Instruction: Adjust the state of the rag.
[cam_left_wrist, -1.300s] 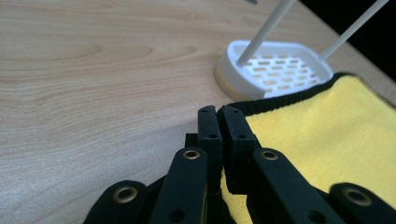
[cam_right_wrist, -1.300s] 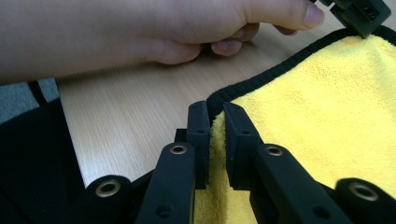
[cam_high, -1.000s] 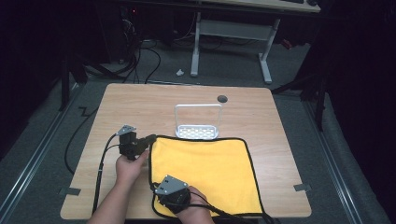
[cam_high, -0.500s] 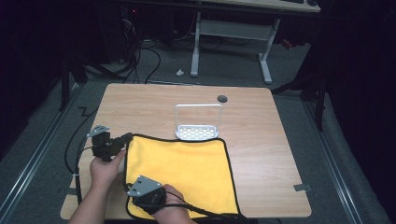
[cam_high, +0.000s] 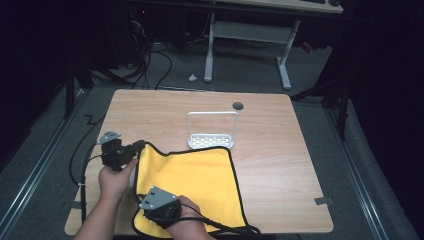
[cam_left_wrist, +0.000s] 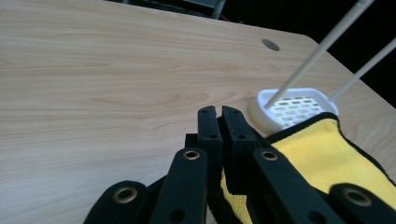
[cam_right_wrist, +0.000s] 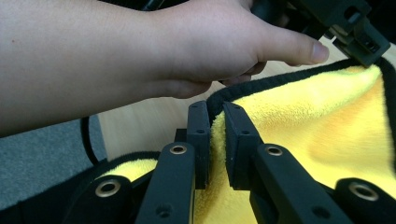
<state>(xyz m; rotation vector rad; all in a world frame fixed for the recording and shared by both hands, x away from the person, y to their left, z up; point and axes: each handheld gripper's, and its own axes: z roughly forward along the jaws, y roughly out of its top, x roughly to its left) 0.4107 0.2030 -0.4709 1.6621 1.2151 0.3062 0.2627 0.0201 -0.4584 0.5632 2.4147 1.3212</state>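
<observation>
Yellow cloth (cam_high: 192, 175) on table (cam_high: 280, 165), left gripper (cam_high: 141, 145) clamped on far corner, right gripper (cam_right_wrist: 217, 140) seemingly pinching near edge

Cloth (cam_high: 190, 175) on table (cam_high: 280, 150) front-left, rack (cam_high: 212, 135) just behind, touching its far edge.

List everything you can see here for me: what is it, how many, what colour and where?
cloth: one, yellow with black edging, near half of the table, both left corners pinched.
rack: one, white, perforated base with a hoop handle, mid-table, touching the cloth's far edge.
table: one, light wood, with a round hole near the far edge.
desk frame: one, white, on the floor beyond.
left gripper: black, shut on the cloth's far-left corner.
right gripper: black, shut on the cloth's near-left edge.
</observation>
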